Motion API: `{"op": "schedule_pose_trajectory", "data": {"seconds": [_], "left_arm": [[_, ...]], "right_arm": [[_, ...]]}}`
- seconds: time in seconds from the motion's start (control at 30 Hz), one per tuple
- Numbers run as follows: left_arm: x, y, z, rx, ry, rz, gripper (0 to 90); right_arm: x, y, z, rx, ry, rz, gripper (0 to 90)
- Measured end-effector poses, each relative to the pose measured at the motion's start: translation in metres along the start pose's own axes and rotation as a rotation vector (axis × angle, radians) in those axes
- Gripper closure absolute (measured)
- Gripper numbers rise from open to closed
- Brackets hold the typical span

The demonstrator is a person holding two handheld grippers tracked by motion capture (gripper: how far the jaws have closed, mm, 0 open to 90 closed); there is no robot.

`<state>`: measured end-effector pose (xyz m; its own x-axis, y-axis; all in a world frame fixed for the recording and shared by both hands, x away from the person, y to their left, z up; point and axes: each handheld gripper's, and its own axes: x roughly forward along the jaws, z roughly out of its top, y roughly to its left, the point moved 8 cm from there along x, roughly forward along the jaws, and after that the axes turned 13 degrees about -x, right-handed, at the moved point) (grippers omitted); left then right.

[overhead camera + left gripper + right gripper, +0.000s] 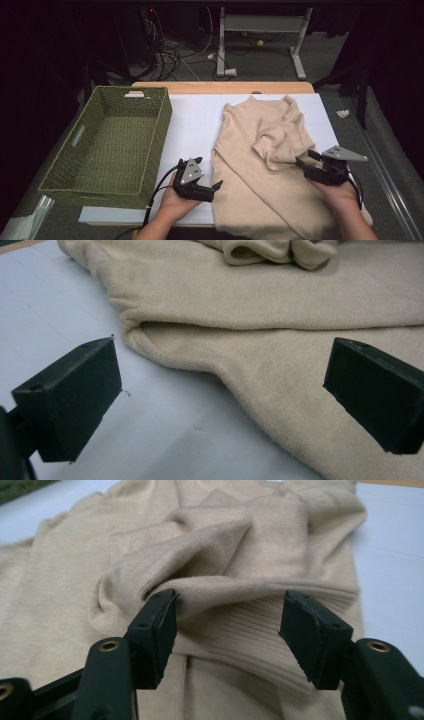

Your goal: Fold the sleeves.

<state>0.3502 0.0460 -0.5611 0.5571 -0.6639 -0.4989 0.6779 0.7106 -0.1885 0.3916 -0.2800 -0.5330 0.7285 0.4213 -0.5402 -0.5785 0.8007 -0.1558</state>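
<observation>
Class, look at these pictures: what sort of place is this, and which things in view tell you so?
Probably a lab or workshop set up for recording, not a home. A sweater and basket sit on a white-covered table, with loose cables and a bare metal frame on the floor beyond.

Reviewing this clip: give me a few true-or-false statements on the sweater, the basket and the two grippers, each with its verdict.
1. The beige sweater lies on the white table cover. True.
2. The green basket holds folded clothes. False: nothing lies in it.
3. The left gripper is shut on the sweater's edge. False: its jaws stand wide open, gripping nothing.
4. The right gripper has its jaws either side of a ribbed fold of the sweater. True.
5. The basket sits right of the sweater in the high view. False: left.
</observation>
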Motion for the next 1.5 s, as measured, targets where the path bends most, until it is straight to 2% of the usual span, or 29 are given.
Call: {"op": "schedule_pose_trajectory", "data": {"seconds": [0.07,0.2,0.33,0.37,0.43,0.47,0.5,0.53,0.6,0.73,0.83,1.03,1.17,1.23,1.5], "left_arm": [[0.000,0.000,0.000,0.003,-0.003,0.002,0.6],[0.000,0.000,0.000,0.001,-0.005,0.002,0.6],[0.000,0.000,0.000,0.002,-0.002,0.002,0.6],[0.000,0.000,0.000,0.002,0.000,0.002,0.6],[0.000,0.000,0.000,-0.001,0.002,0.001,0.6],[0.000,0.000,0.000,0.000,0.002,0.002,0.6],[0.000,0.000,0.000,0.000,0.003,0.002,0.6],[0.000,0.000,0.000,0.001,0.003,0.003,0.6],[0.001,0.000,0.000,0.002,0.005,0.004,0.6],[0.001,0.000,0.000,0.002,0.005,0.003,0.6],[0.001,0.000,0.000,0.002,0.005,0.002,0.6],[0.001,0.000,0.000,0.003,0.006,-0.002,0.6],[0.001,0.000,0.000,0.004,0.010,-0.004,0.6],[0.001,0.000,0.000,0.000,0.012,-0.007,0.6],[0.001,0.000,0.000,0.000,0.012,-0.007,0.6]], "right_arm": [[0.003,0.002,0.000,-0.004,0.004,0.005,37.8],[0.010,0.006,-0.002,-0.049,0.034,-0.008,35.4],[0.009,-0.001,-0.009,-0.029,0.054,-0.027,36.1],[0.010,-0.003,-0.013,-0.015,0.071,-0.014,38.2],[0.019,-0.007,-0.021,-0.032,0.124,-0.024,47.4],[0.021,-0.007,-0.023,-0.038,0.130,-0.035,53.3],[0.021,-0.007,-0.021,-0.040,0.131,-0.043,63.3],[0.021,-0.007,-0.021,-0.040,0.129,-0.035,73.6],[0.021,-0.004,-0.022,-0.058,0.130,-0.017,86.3],[0.014,-0.002,-0.018,-0.059,0.085,-0.010,88.4],[0.002,-0.002,-0.011,-0.066,0.037,-0.028,88.3],[-0.011,-0.004,-0.008,-0.030,-0.012,-0.028,88.8],[-0.020,0.011,0.002,-0.074,-0.054,-0.017,88.9],[-0.021,0.024,0.008,-0.122,-0.064,-0.003,88.9],[-0.013,0.091,0.027,-0.236,-0.101,0.147,89.0]]}}
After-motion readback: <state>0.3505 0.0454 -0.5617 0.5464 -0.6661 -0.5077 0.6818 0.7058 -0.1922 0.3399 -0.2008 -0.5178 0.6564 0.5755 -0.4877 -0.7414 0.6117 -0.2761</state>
